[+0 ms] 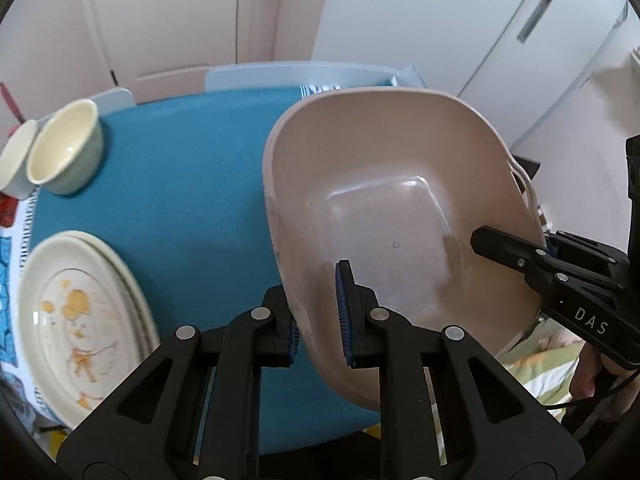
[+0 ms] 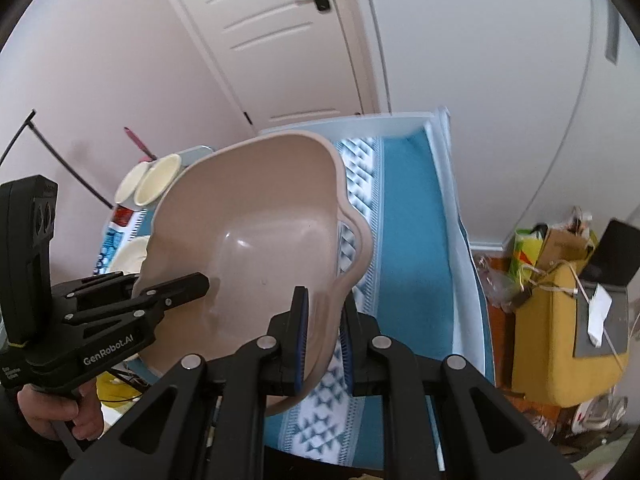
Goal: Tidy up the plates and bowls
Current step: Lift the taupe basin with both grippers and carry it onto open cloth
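Blue cloth covers the surface [image 1: 180, 200], with a patterned white-and-blue strip along one side in the right wrist view. Nearest in both views, a beige plastic basin [image 1: 380, 200] is carried tilted above the cloth, gripped from two sides. The left gripper [image 1: 318, 316] has its jaws closed narrow on the basin's wall, one blue pad inside and one outside. The right gripper [image 2: 323, 340] clamps the opposite rim the same way (each gripper also shows in the other's view, reaching in over the rim). A hand [image 2: 52, 412] wraps the left gripper's handle at the lower left of the right wrist view.

Just left of the basin, on the cloth, lies a stack of cream plates [image 1: 80, 320]; the top one carries orange-brown smears. Farther back at the left edge stand two cream bowls [image 1: 64, 148], touching side by side.

Beyond the surface are pale chair backs, a white panelled door [image 2: 272, 40] and plain walls. A yellow bag [image 2: 560, 320] and clutter sit to the right.
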Demonstrator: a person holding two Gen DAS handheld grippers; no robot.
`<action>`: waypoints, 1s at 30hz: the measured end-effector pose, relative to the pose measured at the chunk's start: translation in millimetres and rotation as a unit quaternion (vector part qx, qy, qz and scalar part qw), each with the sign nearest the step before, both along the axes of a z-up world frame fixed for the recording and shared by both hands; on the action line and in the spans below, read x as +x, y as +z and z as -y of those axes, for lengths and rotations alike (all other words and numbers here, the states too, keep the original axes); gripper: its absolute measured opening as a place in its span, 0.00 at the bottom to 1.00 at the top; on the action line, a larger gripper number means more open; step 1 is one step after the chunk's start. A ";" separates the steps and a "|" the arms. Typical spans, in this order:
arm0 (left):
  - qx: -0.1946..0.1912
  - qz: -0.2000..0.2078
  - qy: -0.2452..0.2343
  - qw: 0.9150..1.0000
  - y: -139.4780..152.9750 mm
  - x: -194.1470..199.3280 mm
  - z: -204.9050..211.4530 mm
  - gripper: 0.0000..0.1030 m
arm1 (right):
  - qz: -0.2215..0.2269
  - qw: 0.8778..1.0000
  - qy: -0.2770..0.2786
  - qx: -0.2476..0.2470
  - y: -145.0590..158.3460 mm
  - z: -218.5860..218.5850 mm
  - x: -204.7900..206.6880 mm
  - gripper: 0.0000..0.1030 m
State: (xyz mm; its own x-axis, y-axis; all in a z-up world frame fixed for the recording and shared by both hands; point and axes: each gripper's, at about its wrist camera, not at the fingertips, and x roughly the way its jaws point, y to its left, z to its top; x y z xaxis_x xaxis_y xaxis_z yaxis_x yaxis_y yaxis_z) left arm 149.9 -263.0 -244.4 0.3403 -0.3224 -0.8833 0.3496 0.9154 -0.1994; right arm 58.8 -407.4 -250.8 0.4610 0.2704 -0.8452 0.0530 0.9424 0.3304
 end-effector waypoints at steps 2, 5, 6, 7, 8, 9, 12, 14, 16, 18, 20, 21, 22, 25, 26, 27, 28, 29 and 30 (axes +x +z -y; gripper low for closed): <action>0.007 -0.002 -0.002 1.000 -10.9 -0.4 5.1 0.14 | -0.005 1.000 0.000 0.002 -12.7 9.7 -9.6 0.13; 0.018 0.000 -0.003 1.000 -25.6 -1.2 6.4 0.14 | -0.013 1.000 0.003 0.010 -32.3 10.1 -13.3 0.13; 0.024 -0.003 -0.006 1.000 -32.7 -1.7 4.6 0.14 | -0.015 1.000 0.002 0.010 -37.9 8.2 -15.1 0.13; 0.027 -0.006 -0.007 1.000 -37.7 -1.8 4.2 0.14 | -0.016 1.000 0.001 0.010 -42.8 10.1 -15.6 0.13; 0.028 -0.009 -0.006 1.000 -37.9 0.3 6.4 0.14 | -0.017 1.000 -0.001 0.010 -47.6 9.4 -17.0 0.13; 0.030 -0.013 -0.007 0.999 -43.5 5.0 11.8 0.14 | -0.019 1.000 -0.003 0.012 -51.2 8.7 -18.6 0.13; 0.036 -0.017 -0.008 0.999 -55.0 6.1 9.7 0.14 | -0.022 1.000 -0.005 0.015 -57.8 8.5 -20.4 0.13; 0.039 -0.018 -0.008 0.999 -61.8 5.2 8.4 0.14 | -0.027 0.999 -0.004 0.017 -59.8 6.5 -20.4 0.13; 0.040 -0.019 -0.008 0.999 -64.5 4.4 7.6 0.14 | -0.028 0.999 -0.004 0.020 -62.5 6.5 -21.5 0.13; 0.042 -0.020 -0.009 0.999 -66.1 4.3 8.3 0.14 | -0.028 0.999 -0.005 0.024 -63.6 6.9 -22.6 0.13; 0.049 -0.020 -0.011 0.999 -69.1 7.9 12.9 0.14 | -0.027 0.999 -0.008 0.026 -64.3 7.5 -23.1 0.13; 0.054 -0.020 -0.011 0.998 -71.1 8.5 13.9 0.14 | -0.029 0.999 -0.009 0.027 -64.7 7.9 -23.0 0.13; 0.060 -0.020 -0.012 0.998 -72.5 9.1 15.6 0.14 | -0.030 0.999 -0.011 0.028 -64.6 7.7 -22.6 0.13; 0.074 -0.023 -0.015 0.997 -76.1 8.8 18.4 0.19 | -0.037 0.999 -0.018 0.030 -66.4 8.9 -20.9 0.13; 0.077 -0.022 -0.015 0.997 -76.8 8.7 19.3 0.31 | -0.039 0.998 -0.020 0.034 -67.4 9.7 -20.1 0.14; 0.083 -0.019 -0.016 0.996 -77.4 8.5 20.3 0.57 | -0.040 0.998 -0.026 0.034 -68.2 10.4 -20.0 0.15; 0.088 -0.011 -0.014 0.996 -76.4 7.8 20.6 0.72 | -0.041 0.998 -0.028 0.032 -68.8 10.9 -20.0 0.19; 0.087 -0.002 -0.013 0.996 -73.7 6.1 19.6 0.87 | -0.042 0.998 -0.033 0.032 -69.7 11.9 -20.2 0.25; 0.083 0.013 -0.012 0.996 -69.5 4.7 19.0 0.89 | -0.043 0.998 -0.037 0.036 -70.4 13.3 -20.4 0.29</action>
State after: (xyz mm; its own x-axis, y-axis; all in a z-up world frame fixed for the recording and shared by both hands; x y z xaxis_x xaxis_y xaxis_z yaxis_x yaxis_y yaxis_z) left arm 154.6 -282.1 -314.0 0.3574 -0.1797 -0.9165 0.3741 0.9267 -0.0358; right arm 38.4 -420.7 -321.1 0.4089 0.2994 -0.8621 0.1525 0.9090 0.3880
